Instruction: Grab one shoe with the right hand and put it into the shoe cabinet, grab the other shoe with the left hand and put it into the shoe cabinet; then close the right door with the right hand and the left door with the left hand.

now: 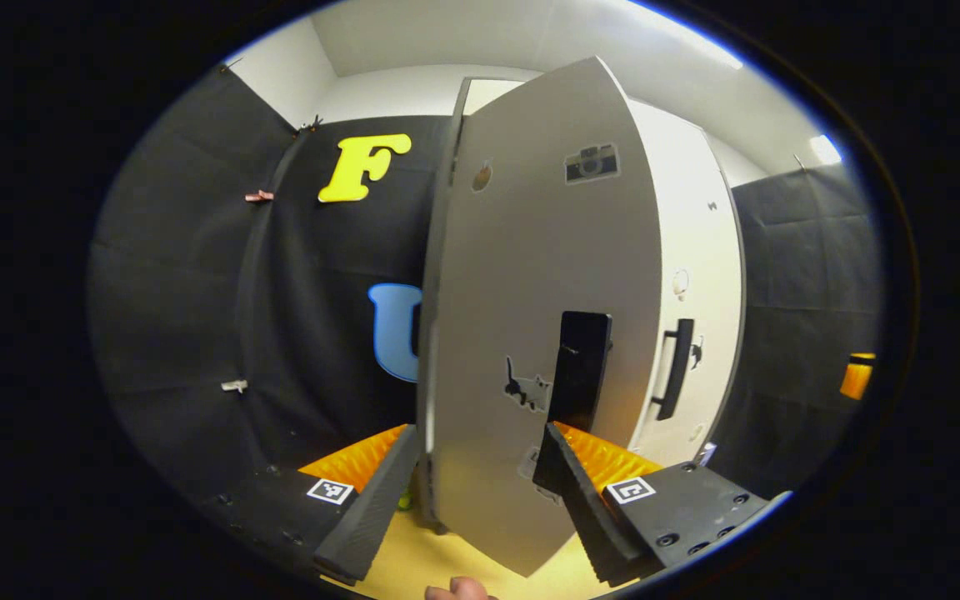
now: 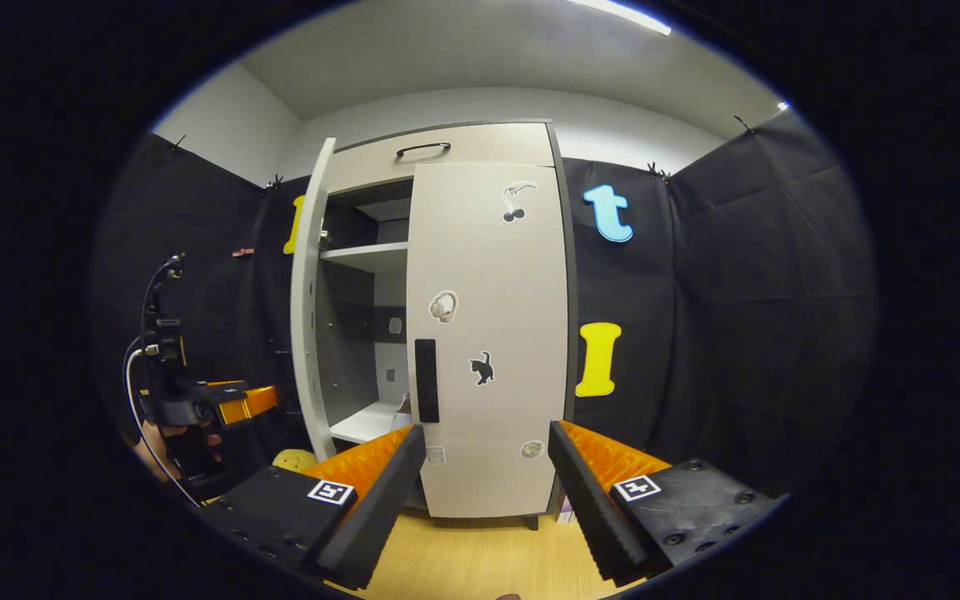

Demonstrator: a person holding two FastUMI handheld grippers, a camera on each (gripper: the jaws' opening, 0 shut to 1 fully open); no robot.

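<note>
The shoe cabinet (image 2: pixel 480 150) stands against the booth wall. Its right door (image 2: pixel 488 333) is shut, with a dark handle (image 2: pixel 425 380) at its left edge. Its left door (image 2: pixel 307 317) stands open, swung out toward the room. In the left gripper view that left door (image 1: pixel 530 275) is very close, with its black handle (image 1: pixel 582 367) just above my right finger. My left gripper (image 1: pixel 480 442) is open, and its fingers reach either side of the door's lower part. My right gripper (image 2: pixel 487 433) is open in front of the shut door. A pale edge (image 2: pixel 402 406) shows on the lower shelf.
Inside the cabinet are a white shelf (image 2: pixel 367 254) and a lower shelf (image 2: pixel 363 425). A drawer with a dark handle (image 2: pixel 423 149) tops the cabinet. A yellowish object (image 2: pixel 295 460) lies on the wooden floor (image 2: pixel 480 550) by the open door. A hand holds the left gripper (image 2: pixel 197 404).
</note>
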